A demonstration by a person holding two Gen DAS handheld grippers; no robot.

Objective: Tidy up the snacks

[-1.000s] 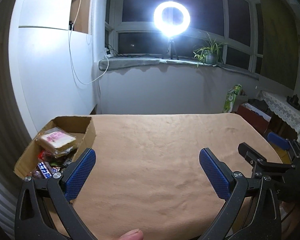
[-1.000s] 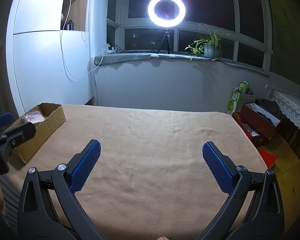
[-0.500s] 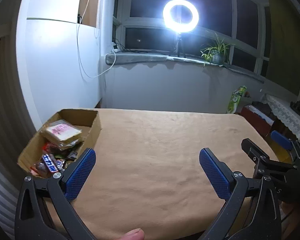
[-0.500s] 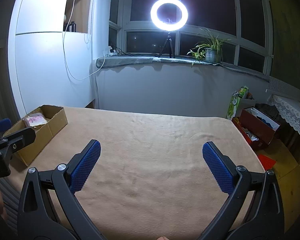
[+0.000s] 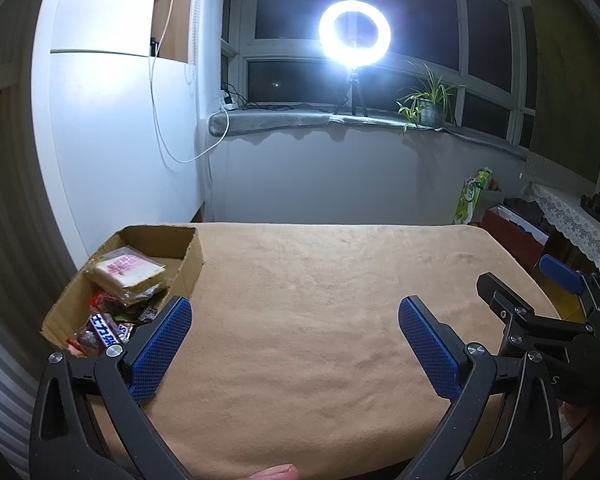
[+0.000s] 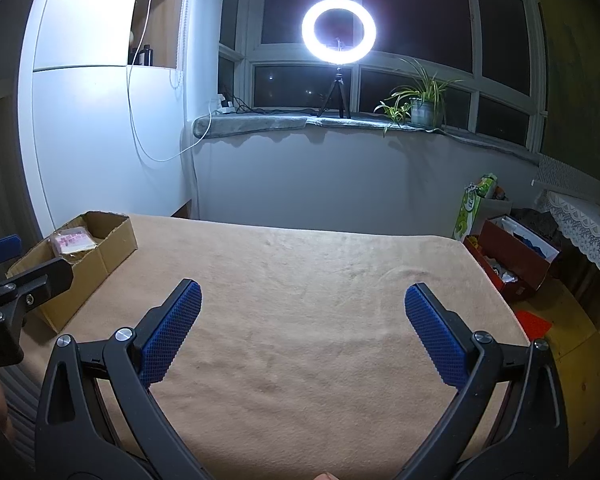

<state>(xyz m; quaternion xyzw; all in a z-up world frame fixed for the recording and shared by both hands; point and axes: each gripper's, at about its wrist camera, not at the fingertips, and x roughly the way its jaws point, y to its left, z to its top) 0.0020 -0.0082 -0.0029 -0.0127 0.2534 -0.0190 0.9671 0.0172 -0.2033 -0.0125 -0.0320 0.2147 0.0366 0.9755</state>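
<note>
Snacks point(image 5: 116, 300) all sit in the box point(image 5: 188, 264) at the table's point(image 5: 320, 300) far-left corner, bread pack point(image 5: 126, 272) on top and bars below, so the job looks done. Left gripper point(image 5: 296, 344) is released, empty, just right of the box. Right gripper point(image 6: 302, 330) is also spread, empty, over bare cloth. Likely parked clear of the box on purpose.

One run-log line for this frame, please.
left gripper: open, holding nothing | right gripper: open, holding nothing | snacks: inside open brown cardboard box at table's left edge | tan table cloth: no snacks visible
</note>
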